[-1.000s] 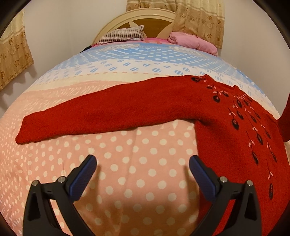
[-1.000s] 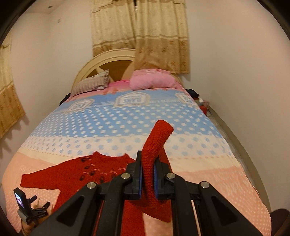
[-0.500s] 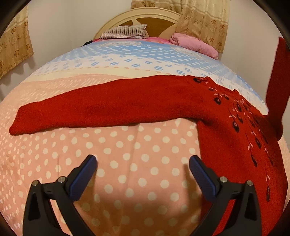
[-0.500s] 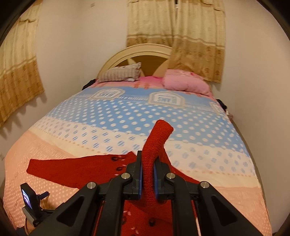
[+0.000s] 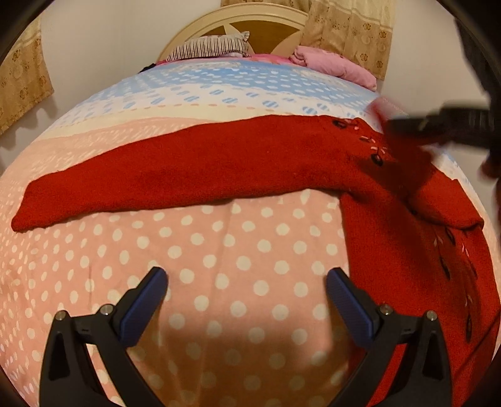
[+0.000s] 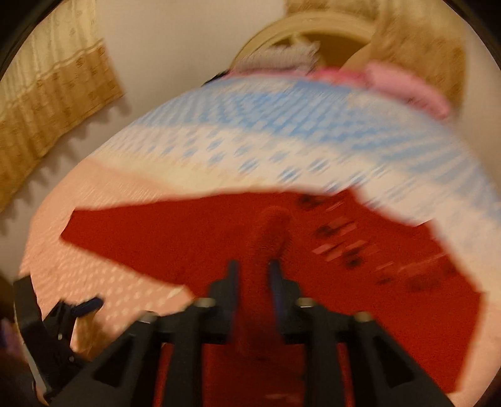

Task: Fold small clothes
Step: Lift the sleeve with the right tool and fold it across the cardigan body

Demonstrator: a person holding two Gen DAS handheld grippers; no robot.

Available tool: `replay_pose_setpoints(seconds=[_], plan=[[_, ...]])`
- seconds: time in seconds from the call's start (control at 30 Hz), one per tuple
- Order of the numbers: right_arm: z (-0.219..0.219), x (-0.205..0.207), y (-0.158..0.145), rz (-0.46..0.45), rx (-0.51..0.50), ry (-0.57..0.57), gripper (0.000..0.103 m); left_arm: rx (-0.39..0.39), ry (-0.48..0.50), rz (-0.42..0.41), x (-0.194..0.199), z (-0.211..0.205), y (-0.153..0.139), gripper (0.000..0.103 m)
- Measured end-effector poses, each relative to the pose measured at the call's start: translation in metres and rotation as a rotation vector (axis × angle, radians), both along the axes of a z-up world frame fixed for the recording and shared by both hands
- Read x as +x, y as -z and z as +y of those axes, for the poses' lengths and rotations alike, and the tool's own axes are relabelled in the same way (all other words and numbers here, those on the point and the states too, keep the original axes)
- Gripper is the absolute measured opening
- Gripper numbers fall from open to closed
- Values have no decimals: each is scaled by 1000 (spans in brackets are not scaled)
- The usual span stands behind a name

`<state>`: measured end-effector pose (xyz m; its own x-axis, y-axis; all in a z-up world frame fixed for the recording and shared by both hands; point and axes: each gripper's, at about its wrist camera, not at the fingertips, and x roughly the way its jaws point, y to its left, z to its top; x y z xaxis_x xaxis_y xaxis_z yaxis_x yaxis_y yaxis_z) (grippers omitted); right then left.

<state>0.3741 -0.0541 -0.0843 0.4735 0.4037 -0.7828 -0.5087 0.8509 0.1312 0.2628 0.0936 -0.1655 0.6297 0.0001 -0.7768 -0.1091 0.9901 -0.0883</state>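
Note:
A red knit sweater (image 5: 391, 238) with dark embroidered leaves lies flat on the dotted bedspread (image 5: 219, 256). Its left sleeve (image 5: 175, 175) stretches out to the left. My left gripper (image 5: 245, 294) is open and empty, low over the pink dotted cover in front of that sleeve. My right gripper (image 6: 253, 275) is shut on the sweater's right sleeve (image 6: 271, 231) and holds it over the sweater's body (image 6: 391, 300); this view is blurred. The right gripper also shows as a dark blur in the left wrist view (image 5: 438, 125), with the right sleeve folded across the chest (image 5: 444, 203).
The bed has a cream headboard (image 5: 250, 18), a striped pillow (image 5: 209, 47) and a pink pillow (image 5: 335, 65) at the far end. Curtains (image 6: 47, 103) hang on the walls. A wall runs along the bed's right side.
My right gripper has swung the right sleeve left and down over the sweater's body. The left gripper has stayed open, nearly in place.

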Motion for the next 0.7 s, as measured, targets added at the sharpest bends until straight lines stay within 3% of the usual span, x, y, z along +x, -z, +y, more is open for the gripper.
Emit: replay_pose_setpoints(seconds=[0.03, 0.13, 0.2, 0.33, 0.53, 0.7], plan=[[3, -3, 7, 7, -1, -18, 59, -5, 5, 2, 0, 0, 0, 103], [-5, -20, 15, 12, 20, -45, 59, -8, 42, 10, -3, -2, 0, 103], [-31, -32, 9, 7, 56, -30, 59, -19, 84, 8, -7, -5, -2, 103], [-93, -51, 2, -8, 46, 43, 59, -70, 65, -20, -10, -1, -14, 100], [-212, -67, -1, -71, -1, 326, 59, -51, 68, -97, 20, -15, -58, 101], [-273, -72, 15, -32, -18, 499, 59, 32, 112, -59, 67, -55, -53, 101]])
